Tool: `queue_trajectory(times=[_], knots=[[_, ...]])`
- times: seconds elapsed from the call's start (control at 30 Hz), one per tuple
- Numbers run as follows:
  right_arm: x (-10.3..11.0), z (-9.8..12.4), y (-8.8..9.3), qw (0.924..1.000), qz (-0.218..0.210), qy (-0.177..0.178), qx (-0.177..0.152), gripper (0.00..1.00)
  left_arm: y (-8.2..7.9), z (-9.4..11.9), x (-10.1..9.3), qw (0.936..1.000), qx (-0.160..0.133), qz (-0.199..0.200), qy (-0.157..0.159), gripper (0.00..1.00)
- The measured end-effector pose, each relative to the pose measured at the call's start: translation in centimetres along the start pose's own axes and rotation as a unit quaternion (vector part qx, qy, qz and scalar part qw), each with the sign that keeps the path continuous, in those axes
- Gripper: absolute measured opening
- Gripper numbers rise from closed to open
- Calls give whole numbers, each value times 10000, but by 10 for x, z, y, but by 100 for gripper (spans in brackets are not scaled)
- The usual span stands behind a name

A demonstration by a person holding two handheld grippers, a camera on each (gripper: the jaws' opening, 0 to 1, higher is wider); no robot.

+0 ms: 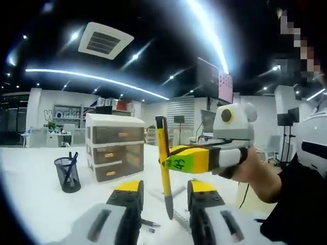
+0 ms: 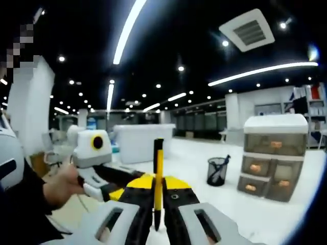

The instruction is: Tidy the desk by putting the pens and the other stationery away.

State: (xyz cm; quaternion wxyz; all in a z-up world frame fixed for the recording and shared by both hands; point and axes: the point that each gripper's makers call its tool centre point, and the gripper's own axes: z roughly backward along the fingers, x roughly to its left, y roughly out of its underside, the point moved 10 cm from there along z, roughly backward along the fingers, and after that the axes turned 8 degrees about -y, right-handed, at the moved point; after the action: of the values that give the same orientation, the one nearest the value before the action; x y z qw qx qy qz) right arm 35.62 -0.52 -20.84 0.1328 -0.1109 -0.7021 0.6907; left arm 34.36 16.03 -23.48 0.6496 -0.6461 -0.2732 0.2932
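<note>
Pens and stationery under inspection, listed by descending size. White bench (image 1: 30,194) carries all items. Drawer unit (image 1: 115,146), white-framed with 3 translucent drawers, stands on the bench surface well back from the near edge; the right gripper view shows the same unit (image 2: 275,155) toward the bench's far side. Black mesh pen cup (image 1: 68,174) stands just beside the drawer unit, apart from it, with dark pens inside; it appears again (image 2: 217,170) in the right gripper view.

Right hand-held gripper (image 2: 158,212) is clamped on 1 yellow pen (image 2: 159,176) with black ends, held upright between its jaws, raised clear of the bench. In the left gripper view that same hand-held gripper (image 1: 171,163) enters from the right, gripped by a person's hand (image 1: 250,171), with the pen (image 1: 164,173) pointing tip-down above the bench.

Left hand-held gripper (image 1: 164,194) has its jaws apart, holding nothing; the pen's tip hangs in front of the gap between them. A small dark item (image 1: 149,223) lies on the bench near the left jaw; its type cannot be determined.
</note>
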Motion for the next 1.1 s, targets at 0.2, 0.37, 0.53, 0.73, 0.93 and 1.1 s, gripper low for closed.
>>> queue_trajectory(times=[0.2,0.37,0.53,0.73,0.93,1.1], knots=[[-1,0,0,10000,-17,-25,-27,4,1,-2,1,10000,-13,-20,5,25],[0,-1,2,10000,-48,-21,-81,4,3,-3,2,10000,-2,-79,5,15],[0,-2,8,10000,-46,-24,23,4,5,-5,0,9998,10,-124,131,10],[2,-1,10,9999,133,10,91,4,7,-6,1,9999,72,-26,130,8],[4,1,10,9996,286,-22,-6,5,4,-8,1,9998,76,66,152,7],[3,5,11,9984,527,128,-124,19,2,-9,3,9999,70,9,96,7]])
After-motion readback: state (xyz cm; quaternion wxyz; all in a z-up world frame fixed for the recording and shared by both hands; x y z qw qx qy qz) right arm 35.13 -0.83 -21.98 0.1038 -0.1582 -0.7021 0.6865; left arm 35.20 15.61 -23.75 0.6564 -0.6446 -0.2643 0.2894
